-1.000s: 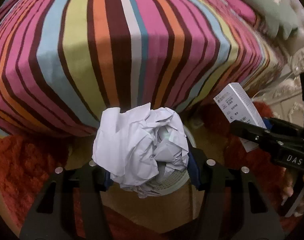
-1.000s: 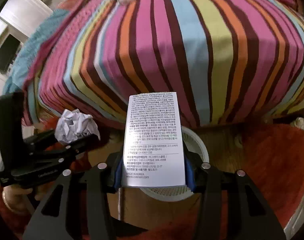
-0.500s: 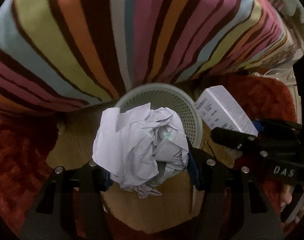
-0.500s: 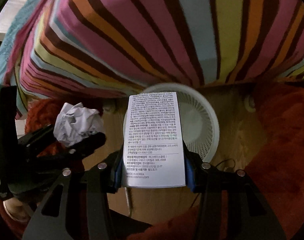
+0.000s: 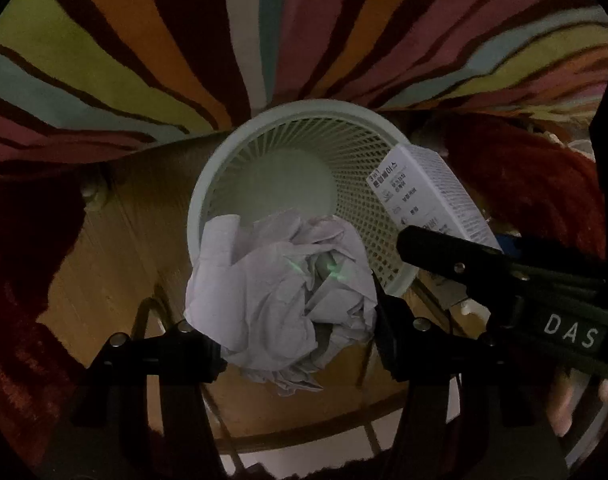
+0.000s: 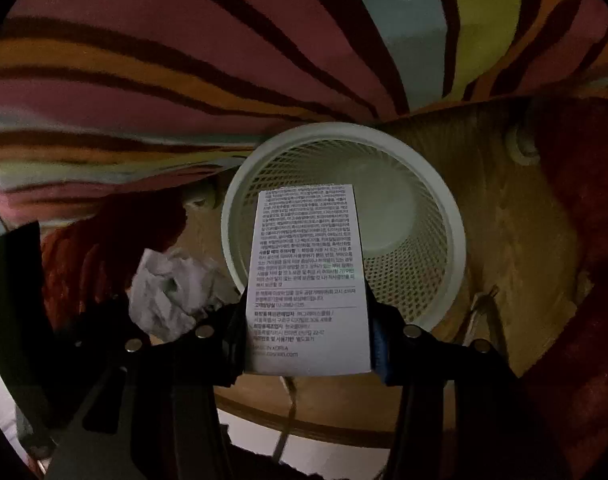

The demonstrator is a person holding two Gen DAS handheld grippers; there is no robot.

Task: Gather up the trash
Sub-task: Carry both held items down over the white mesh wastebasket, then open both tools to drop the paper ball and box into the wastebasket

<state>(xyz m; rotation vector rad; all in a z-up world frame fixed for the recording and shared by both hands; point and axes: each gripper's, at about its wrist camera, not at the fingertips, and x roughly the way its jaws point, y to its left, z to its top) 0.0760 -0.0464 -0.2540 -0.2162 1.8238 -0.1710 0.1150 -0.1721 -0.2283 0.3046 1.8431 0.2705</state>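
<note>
White carton [image 6: 308, 280], long axis pointing into the mesh wastebasket [image 6: 452, 216].

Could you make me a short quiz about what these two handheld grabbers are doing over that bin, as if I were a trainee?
1. What does the left gripper hold between its fingers?
2. True or false: the mesh wastebasket already has trash lying on its bottom.
3. The right gripper is shut on: A) a bottle, B) a printed carton, C) nothing.

Key:
1. A crumpled paper ball.
2. False. The visible part of its bottom looks bare; both pieces are above it, not dropped yet.
3. B, the white printed carton, held over the rim.
</note>
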